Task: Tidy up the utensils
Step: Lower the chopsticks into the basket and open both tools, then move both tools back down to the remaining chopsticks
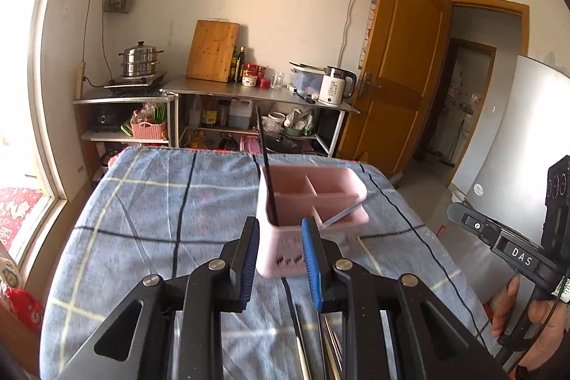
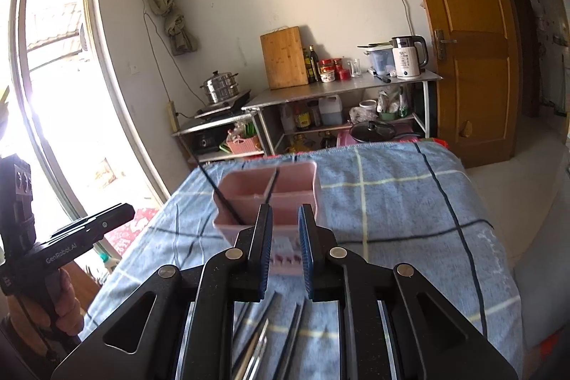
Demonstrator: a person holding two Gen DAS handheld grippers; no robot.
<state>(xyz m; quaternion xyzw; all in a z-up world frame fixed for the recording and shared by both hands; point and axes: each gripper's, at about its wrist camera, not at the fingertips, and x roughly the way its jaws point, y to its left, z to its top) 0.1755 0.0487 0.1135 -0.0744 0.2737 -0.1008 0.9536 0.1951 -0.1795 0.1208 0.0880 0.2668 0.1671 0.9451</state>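
The utensil caddy (image 1: 313,202) is pale pink, and a thin black chopstick (image 1: 265,166) leans in it. Beneath the caddy, the cloth (image 1: 142,202) is blue-grey, crossed by a plaid of dark navy and cream lines. Each hand-held gripper has a black frame with blue ribbed pads: the left hand-held gripper (image 1: 279,244) and the right hand-held gripper (image 2: 285,237). Behind the caddy, the cutting board (image 1: 212,50) is honey-brown wood, the kettle (image 1: 335,89) white with a black handle, the door (image 1: 399,66) orange-brown.
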